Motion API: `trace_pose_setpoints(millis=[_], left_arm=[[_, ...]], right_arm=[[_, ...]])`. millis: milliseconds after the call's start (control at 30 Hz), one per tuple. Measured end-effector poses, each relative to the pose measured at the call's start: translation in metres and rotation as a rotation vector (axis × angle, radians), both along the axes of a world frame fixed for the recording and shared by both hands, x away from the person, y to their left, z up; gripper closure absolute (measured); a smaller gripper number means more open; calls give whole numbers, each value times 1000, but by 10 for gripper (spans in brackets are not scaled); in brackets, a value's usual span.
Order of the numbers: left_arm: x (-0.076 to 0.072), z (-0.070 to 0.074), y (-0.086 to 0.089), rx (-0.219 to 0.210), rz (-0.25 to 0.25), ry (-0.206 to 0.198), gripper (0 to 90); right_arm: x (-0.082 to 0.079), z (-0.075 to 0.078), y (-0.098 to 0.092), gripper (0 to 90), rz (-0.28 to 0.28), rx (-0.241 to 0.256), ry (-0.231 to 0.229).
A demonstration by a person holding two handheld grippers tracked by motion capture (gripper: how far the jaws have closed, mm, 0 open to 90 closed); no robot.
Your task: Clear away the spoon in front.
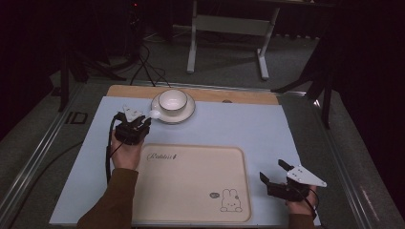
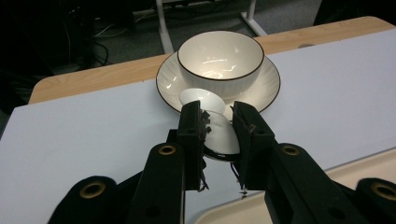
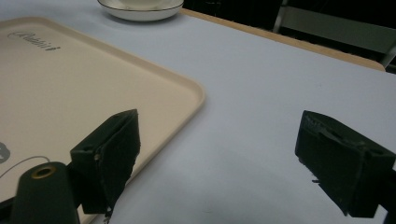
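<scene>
A white bowl with a dark rim sits on a matching saucer at the back of the mat. My left gripper is just left of and in front of the saucer, shut on a white ceramic spoon. The spoon's far end reaches the saucer's near rim. My right gripper stands open and empty over the mat, right of a beige tray printed with a rabbit.
A pale blue mat covers the wooden table. The tray's corner lies just under my left gripper. The saucer's edge sits far ahead in the right gripper view. Metal table legs stand on the floor beyond.
</scene>
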State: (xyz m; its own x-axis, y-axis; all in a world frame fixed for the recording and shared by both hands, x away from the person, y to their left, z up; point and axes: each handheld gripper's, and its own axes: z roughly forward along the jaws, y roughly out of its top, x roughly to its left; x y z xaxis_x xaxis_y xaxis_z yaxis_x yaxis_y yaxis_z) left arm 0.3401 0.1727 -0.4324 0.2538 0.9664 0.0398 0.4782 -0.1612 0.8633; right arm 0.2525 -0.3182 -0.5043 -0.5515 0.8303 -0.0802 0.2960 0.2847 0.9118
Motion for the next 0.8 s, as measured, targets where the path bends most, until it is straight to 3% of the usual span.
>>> trace_pose_setpoints(millis=[333,800], left_arm=[[-14,-5,0,0,15,-4,744],[-30,-15,1,-37,36,-8,744]], right_arm=[[0,0,0,137,0,0,0],[0,0,0,137,1,-2,0]])
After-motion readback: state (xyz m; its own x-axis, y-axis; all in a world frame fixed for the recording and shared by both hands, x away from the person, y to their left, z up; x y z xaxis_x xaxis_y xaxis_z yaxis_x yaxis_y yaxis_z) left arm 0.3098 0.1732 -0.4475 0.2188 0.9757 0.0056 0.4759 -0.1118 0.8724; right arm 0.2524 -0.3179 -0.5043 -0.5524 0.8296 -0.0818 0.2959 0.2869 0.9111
